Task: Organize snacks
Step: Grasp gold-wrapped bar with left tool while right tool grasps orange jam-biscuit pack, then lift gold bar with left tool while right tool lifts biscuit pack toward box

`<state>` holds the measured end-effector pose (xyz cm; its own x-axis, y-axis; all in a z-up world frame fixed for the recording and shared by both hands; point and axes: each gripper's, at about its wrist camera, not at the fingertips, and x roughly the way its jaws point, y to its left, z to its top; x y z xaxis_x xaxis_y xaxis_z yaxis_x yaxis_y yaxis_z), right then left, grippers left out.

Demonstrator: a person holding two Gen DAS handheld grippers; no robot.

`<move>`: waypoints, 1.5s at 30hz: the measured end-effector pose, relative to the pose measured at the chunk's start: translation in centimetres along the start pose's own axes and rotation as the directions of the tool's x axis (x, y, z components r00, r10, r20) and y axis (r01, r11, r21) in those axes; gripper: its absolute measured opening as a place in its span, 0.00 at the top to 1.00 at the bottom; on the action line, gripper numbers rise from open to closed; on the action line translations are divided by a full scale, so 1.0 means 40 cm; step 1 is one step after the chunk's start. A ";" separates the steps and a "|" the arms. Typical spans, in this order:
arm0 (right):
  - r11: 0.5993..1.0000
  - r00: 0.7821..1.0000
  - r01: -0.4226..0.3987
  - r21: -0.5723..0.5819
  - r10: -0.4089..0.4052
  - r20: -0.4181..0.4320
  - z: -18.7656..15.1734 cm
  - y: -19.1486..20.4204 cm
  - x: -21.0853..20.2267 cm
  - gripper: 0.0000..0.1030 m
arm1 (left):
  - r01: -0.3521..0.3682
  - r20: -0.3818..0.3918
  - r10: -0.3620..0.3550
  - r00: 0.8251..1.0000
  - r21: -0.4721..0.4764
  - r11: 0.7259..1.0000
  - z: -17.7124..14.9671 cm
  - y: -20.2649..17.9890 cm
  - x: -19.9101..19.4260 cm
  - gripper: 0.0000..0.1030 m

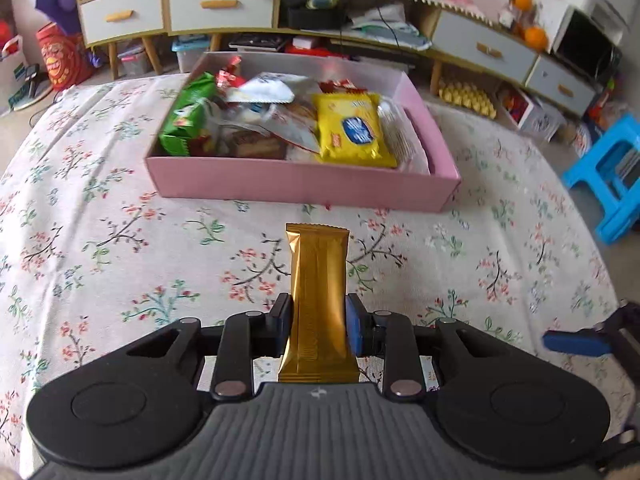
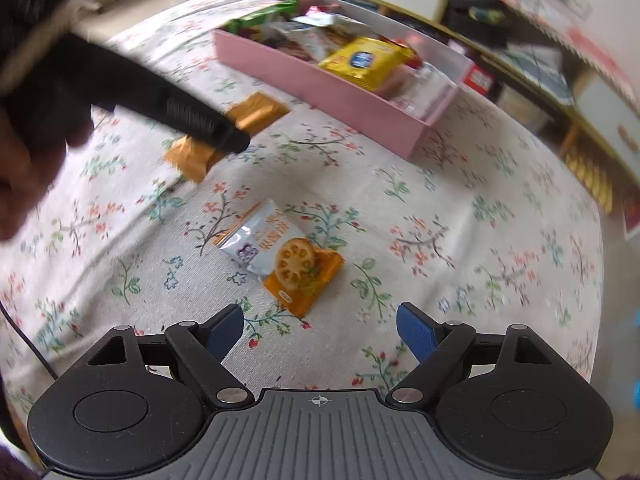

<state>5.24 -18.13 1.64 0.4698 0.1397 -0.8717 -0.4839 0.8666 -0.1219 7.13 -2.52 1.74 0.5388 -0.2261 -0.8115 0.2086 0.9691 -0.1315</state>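
My left gripper (image 1: 319,322) is shut on a gold foil snack bar (image 1: 319,280), which sticks out lengthwise ahead of the pads, above the floral cloth. Beyond it stands the pink box (image 1: 304,184), full of snack packs, a yellow biscuit pack (image 1: 352,126) on top. In the right wrist view the same gold bar (image 2: 256,110) hangs under the left tool's black body (image 2: 172,108). My right gripper (image 2: 320,330) is open above a silver and orange lotus-root chip packet (image 2: 284,254) lying flat on the cloth. The pink box (image 2: 320,84) sits farther back.
The floral tablecloth (image 1: 120,240) covers the whole work surface. A low cabinet with white drawers (image 1: 216,4) runs along the back wall, with clutter underneath. A blue plastic stool (image 1: 612,176) stands at the right. The right tool's blue finger (image 1: 576,342) shows at the left view's right edge.
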 end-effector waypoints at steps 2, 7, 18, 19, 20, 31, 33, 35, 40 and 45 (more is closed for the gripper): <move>0.999 1.000 -0.006 -0.044 0.007 0.026 0.003 0.011 0.007 0.17 | 0.004 0.004 -0.004 1.000 -0.019 1.000 0.002 0.015 -0.009 0.75; 0.997 0.996 -0.018 -0.072 0.024 0.082 0.016 0.019 0.025 0.17 | 0.012 0.002 -0.012 1.000 -0.053 0.999 0.009 0.028 -0.007 0.75; 0.994 0.990 -0.113 0.000 0.112 0.086 0.043 0.004 0.083 0.20 | 0.023 -0.012 -0.024 1.000 -0.070 0.997 0.014 0.038 -0.001 0.75; 0.991 0.989 -0.131 0.015 0.129 0.077 0.046 0.005 0.085 0.21 | 0.020 -0.012 -0.021 1.000 -0.073 0.997 0.014 0.040 0.000 0.75; 0.989 0.987 -0.145 0.030 0.142 0.069 0.049 0.006 0.085 0.23 | 0.019 -0.012 -0.020 1.000 -0.075 0.997 0.014 0.042 0.000 0.75; 0.983 0.982 -0.184 0.023 0.184 0.033 0.072 0.059 0.064 0.50 | 0.024 -0.005 -0.025 1.000 -0.096 0.995 0.021 0.057 -0.007 0.75; 0.983 0.984 -0.179 0.040 0.177 0.035 0.076 0.058 0.061 0.50 | 0.025 -0.003 -0.025 1.000 -0.101 0.995 0.022 0.060 -0.008 0.75; 0.983 0.984 -0.178 0.053 0.176 0.041 0.078 0.057 0.057 0.50 | 0.027 -0.002 -0.028 1.000 -0.105 0.994 0.023 0.063 -0.009 0.75; 0.985 0.988 -0.148 0.095 0.142 0.061 0.086 0.048 0.047 0.50 | 0.030 -0.001 -0.030 1.000 -0.107 0.994 0.024 0.065 -0.009 0.75; 0.981 0.991 -0.125 0.147 0.115 0.075 0.090 0.030 0.040 0.50 | 0.028 0.000 -0.028 1.000 -0.104 0.994 0.024 0.064 -0.007 0.75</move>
<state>8.07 -15.14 1.81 0.4650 0.2741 -0.8418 -0.4252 0.9032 0.0592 8.31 -0.05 2.20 0.5330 -0.2530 -0.8074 0.1375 0.9675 -0.2124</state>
